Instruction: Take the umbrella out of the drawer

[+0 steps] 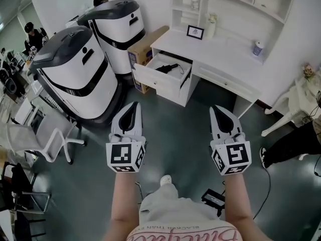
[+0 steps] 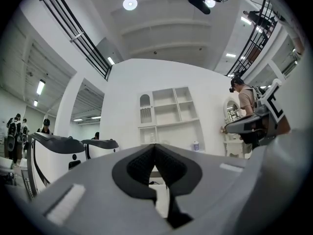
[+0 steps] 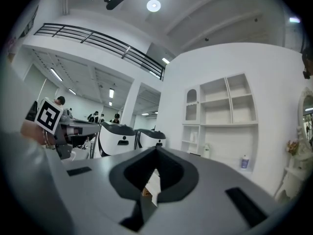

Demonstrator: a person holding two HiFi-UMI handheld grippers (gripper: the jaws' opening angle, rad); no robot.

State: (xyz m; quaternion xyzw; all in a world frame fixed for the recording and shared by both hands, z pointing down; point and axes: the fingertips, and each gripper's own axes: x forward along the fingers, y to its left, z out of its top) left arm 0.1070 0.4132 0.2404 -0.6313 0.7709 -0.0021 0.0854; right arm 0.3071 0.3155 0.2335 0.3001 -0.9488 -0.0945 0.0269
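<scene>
Far left: two big white and grey machines [image 1: 75, 74], side by side. Far ahead, against the wall: a white desk [image 1: 220, 59] with white shelves [image 1: 235, 4] on top. Under the left end of the desk: a white drawer [image 1: 153, 80], pulled wide open. Just left of the drawer: a brown box [image 1: 143, 49] on the floor. Near and low: the left gripper [image 1: 132, 107] and the right gripper [image 1: 216, 109], side by side, pointing toward the desk. Jaws of each pressed tight together, with nothing held. Smallest of all: the black umbrella [image 1: 168, 67], lying inside the open drawer, far from both grippers.
</scene>
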